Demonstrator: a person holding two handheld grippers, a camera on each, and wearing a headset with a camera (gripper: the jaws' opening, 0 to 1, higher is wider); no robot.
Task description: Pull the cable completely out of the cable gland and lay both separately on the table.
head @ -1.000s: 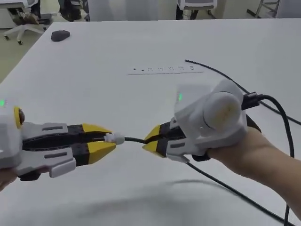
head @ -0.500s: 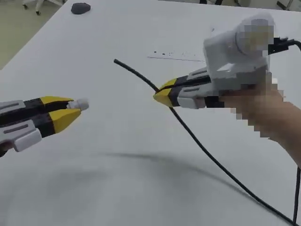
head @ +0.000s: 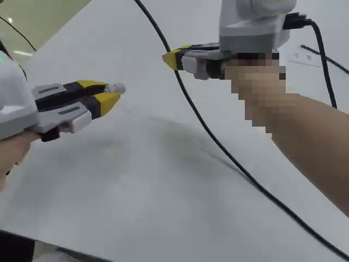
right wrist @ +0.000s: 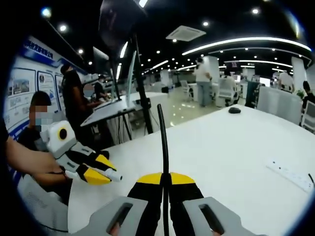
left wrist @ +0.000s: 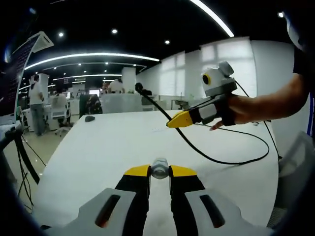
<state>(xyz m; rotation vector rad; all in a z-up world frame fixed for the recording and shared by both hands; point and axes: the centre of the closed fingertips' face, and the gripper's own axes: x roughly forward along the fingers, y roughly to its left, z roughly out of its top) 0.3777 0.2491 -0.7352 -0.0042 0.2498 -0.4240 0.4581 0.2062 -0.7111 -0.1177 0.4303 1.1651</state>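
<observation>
Worktop (head: 136, 185): white and bare beneath both grippers; I judge both pieces are held above it, neither laid down yet
Cable (head: 218, 147): black and free of the gland; its long axis runs from the right side of the worktop up through the right jaws, with the free end sticking out past them toward the far edge
Right gripper (head: 172, 59): clenched on the cable some way back from its free end, over the far part of the worktop
Left gripper (head: 112, 94): clamped on the gland, nearer the left edge, tips aimed toward the right gripper and well apart from it
Cable gland (head: 116, 88): small and pale, poking out of the left tips in line with the jaws, open air between it and the cable
Next move, my call: lower each piece straight down from its own gripper, gland to the left, cable to the right, keeping that gap
</observation>
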